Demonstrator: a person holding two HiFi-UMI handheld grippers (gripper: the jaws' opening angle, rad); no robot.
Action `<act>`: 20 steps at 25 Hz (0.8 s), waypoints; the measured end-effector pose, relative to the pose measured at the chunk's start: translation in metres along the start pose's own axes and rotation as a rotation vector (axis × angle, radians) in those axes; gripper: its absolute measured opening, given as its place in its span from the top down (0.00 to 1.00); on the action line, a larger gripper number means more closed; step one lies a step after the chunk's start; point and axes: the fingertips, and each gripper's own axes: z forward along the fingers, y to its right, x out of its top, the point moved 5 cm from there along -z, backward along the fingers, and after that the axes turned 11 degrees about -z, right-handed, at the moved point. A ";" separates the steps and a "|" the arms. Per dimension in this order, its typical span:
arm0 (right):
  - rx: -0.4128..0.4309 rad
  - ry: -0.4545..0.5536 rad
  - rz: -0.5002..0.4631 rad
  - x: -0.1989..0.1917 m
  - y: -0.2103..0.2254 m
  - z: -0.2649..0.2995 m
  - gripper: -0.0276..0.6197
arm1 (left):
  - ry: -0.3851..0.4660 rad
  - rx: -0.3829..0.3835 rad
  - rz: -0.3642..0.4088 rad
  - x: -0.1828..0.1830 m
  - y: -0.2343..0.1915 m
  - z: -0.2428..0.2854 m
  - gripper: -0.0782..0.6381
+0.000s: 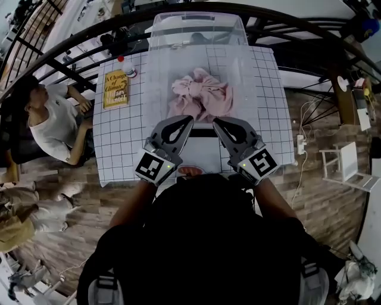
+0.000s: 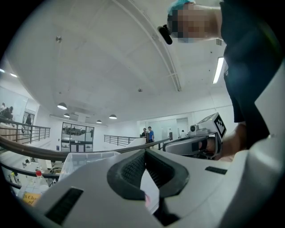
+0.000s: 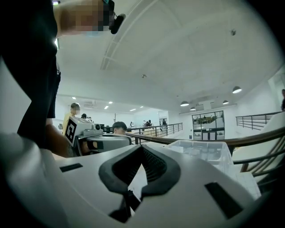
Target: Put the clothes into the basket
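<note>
A crumpled pink garment lies in the middle of the grid-patterned table. Behind it, at the table's far edge, stands a clear plastic basket, also visible in the left gripper view and the right gripper view. My left gripper and right gripper hover side by side over the table's near part, pointing level at the garment and just short of it. Both are shut, with their tips touching and nothing between them.
A yellow book and a small red-capped bottle sit on the table's left part. A person sits just left of the table. A curved black railing runs behind it. A power strip and a white rack are on the floor at right.
</note>
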 end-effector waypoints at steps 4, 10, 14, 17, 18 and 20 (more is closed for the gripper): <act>-0.017 -0.017 -0.007 -0.004 -0.008 -0.005 0.93 | -0.003 -0.010 -0.007 -0.008 0.005 -0.007 0.89; -0.030 -0.040 -0.003 0.000 -0.017 -0.006 0.93 | 0.009 -0.023 -0.012 -0.009 0.011 -0.014 0.89; -0.029 -0.027 -0.008 0.001 -0.017 -0.008 0.93 | 0.007 -0.024 -0.020 -0.005 0.013 -0.014 0.89; -0.029 -0.036 0.006 0.006 -0.016 -0.009 0.93 | 0.000 -0.022 -0.029 -0.002 0.014 -0.014 0.89; -0.032 -0.038 0.011 0.008 -0.015 -0.009 0.93 | -0.003 -0.021 -0.033 0.000 0.015 -0.013 0.89; -0.033 -0.048 0.020 0.013 -0.012 -0.009 0.93 | -0.009 -0.020 -0.038 0.004 0.016 -0.011 0.89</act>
